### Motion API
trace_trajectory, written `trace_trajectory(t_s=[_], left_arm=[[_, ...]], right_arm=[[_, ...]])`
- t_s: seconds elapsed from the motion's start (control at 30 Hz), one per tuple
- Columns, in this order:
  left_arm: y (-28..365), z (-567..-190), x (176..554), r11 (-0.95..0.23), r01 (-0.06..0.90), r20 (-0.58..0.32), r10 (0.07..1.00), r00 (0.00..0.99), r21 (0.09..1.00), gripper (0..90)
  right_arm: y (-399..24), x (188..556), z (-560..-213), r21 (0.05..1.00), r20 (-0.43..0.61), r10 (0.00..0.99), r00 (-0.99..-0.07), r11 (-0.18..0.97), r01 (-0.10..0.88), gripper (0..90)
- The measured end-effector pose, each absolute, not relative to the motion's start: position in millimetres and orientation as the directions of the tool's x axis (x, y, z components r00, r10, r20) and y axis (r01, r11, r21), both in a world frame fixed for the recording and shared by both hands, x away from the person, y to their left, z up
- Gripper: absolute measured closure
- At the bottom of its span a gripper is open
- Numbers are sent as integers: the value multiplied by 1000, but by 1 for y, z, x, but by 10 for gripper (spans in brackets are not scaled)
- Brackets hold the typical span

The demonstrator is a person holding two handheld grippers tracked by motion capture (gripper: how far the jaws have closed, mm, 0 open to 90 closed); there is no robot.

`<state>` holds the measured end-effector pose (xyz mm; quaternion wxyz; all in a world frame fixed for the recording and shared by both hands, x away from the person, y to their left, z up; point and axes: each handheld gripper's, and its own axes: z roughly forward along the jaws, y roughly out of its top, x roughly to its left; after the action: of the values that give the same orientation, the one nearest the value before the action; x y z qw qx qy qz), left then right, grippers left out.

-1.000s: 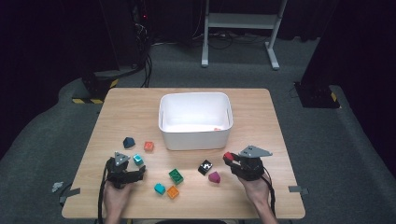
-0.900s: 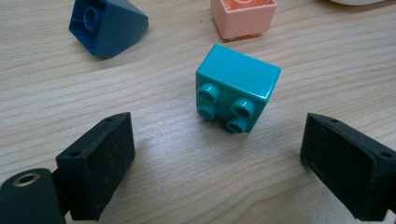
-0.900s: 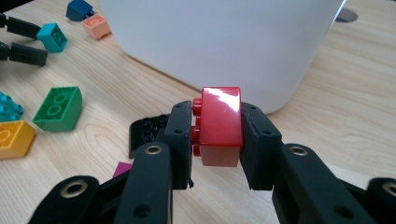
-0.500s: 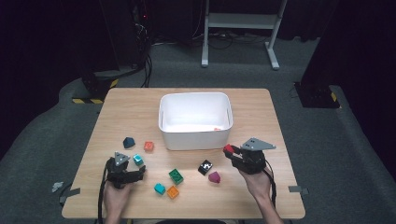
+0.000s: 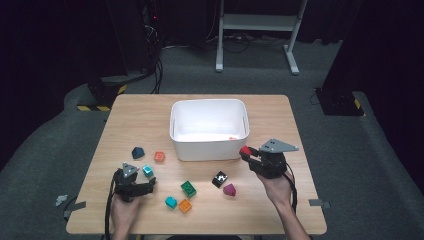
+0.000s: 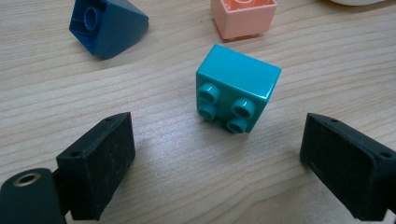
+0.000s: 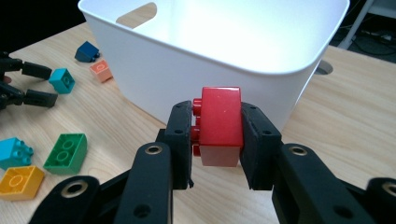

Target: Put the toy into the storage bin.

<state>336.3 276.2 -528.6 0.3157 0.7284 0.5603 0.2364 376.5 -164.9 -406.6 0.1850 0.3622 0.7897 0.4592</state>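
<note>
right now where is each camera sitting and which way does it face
High view: above the person's table edge, facing forward and down; both forearms and grippers show.
Left gripper view: rides the left gripper, facing the teal brick; open jaws show.
Right gripper view: rides the right gripper, facing the white bin; jaws clamp the red brick.
All share the teal brick.

Bin (image 5: 180,145) sits mid-table, slightly toward the far edge. Left of its near-left corner: a sloped block (image 5: 138,152), then a square block (image 5: 159,156) just beside the bin wall. Nearer the near edge — a block (image 5: 147,171) between the left gripper's (image 5: 145,186) spread jaws. Toward the near edge, centre: three blocks (image 5: 188,188) clustered, two more (image 5: 220,178) to their right. Right gripper (image 5: 246,152) holds a brick (image 5: 245,150) off the table — just beside the bin's near-right corner.
</note>
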Motion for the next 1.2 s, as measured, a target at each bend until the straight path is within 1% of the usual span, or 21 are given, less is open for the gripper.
trace_trajectory(t_s=[0.47,1.2], left_arm=[[276,-529,336,-172,667,-9,966,260,725,104],[277,-529,336,-174,666,-7,966,259,726,107]], right_arm=[[-159,389,-386,877,36,745,-666,296,378,676],[-150,414,-366,878,40,743,-668,294,379,676]])
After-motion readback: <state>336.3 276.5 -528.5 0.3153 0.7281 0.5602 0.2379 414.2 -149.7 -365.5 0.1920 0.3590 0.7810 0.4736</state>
